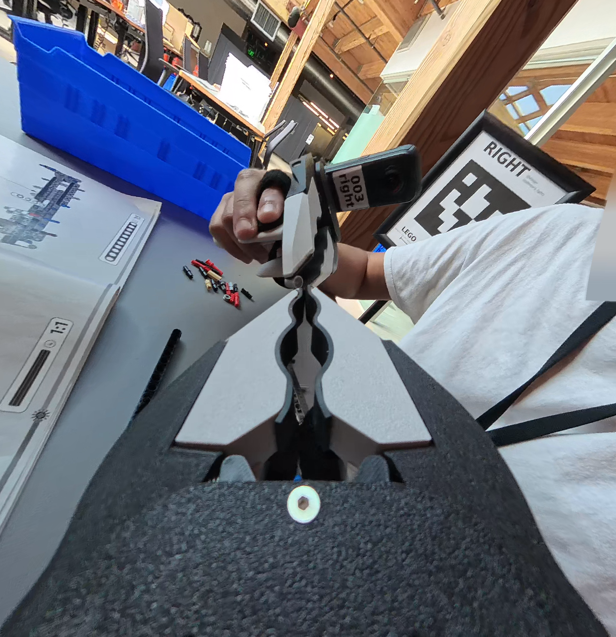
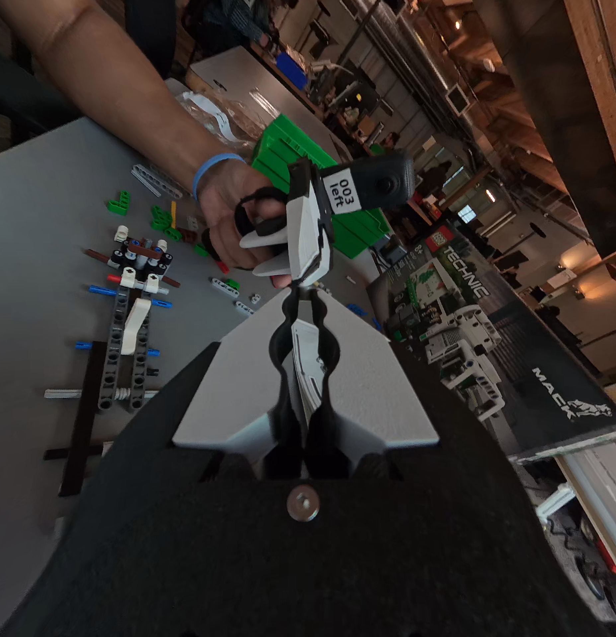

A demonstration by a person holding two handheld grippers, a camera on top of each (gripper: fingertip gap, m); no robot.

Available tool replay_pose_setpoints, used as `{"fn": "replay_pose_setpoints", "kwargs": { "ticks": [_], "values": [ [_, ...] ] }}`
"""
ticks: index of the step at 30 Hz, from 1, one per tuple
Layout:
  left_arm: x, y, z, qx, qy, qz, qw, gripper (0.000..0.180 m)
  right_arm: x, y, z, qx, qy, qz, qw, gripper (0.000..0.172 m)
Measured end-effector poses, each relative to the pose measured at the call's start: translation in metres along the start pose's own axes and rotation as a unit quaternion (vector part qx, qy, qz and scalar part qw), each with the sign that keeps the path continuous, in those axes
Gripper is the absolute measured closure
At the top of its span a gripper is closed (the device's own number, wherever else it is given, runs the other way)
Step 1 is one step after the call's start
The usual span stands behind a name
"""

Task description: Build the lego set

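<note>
Left gripper (image 1: 301,293) fingers together, tips touching small grey piece (image 1: 297,281) clamped in right gripper (image 2: 302,292). Risk: off-axis push could pop it out, down among loose pins (image 1: 217,279).

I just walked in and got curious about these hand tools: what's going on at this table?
A person holds a two-finger gripper in each hand above a grey table, tip to tip. The right gripper pinches a small grey piece; the left gripper is shut, right against it. A partly built brick model, loose pins and an open instruction booklet lie on the table.
</note>
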State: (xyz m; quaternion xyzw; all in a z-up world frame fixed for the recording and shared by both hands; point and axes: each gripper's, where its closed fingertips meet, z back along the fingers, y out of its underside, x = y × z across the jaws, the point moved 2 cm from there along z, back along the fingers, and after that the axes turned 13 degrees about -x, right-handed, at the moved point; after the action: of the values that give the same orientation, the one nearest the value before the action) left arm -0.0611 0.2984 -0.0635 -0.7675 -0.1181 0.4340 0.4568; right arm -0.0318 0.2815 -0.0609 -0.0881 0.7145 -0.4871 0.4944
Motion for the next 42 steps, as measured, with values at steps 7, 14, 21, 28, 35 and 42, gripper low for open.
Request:
{"fn": "replay_pose_setpoints", "kwargs": {
  "ticks": [7,14,21,28,35,42],
  "values": [
    [0.012,0.012,-0.001,0.04,-0.039,-0.012,0.998,0.18,0.001,0.021,-0.002,0.063,0.012,-0.009,0.998,0.166],
    [0.026,0.014,0.005,0.056,-0.086,-0.064,0.993,0.18,-0.011,0.027,0.005,0.087,0.031,-0.011,0.996,0.166],
    [0.054,0.003,0.022,0.086,-0.198,-0.246,0.945,0.18,-0.022,0.032,0.008,0.058,0.063,-0.205,0.975,0.166],
    [0.05,0.005,0.017,0.11,-0.214,-0.383,0.892,0.169,-0.019,0.03,0.006,0.018,0.042,-0.299,0.953,0.166],
    [0.066,0.029,0.026,0.206,-0.23,-0.427,0.85,0.168,0.004,0.057,0.009,0.107,-0.022,-0.353,0.929,0.166],
    [0.043,0.018,0.009,0.121,-0.183,-0.257,0.941,0.166,0.005,0.055,0.006,0.156,-0.01,-0.135,0.978,0.166]
  ]
}}
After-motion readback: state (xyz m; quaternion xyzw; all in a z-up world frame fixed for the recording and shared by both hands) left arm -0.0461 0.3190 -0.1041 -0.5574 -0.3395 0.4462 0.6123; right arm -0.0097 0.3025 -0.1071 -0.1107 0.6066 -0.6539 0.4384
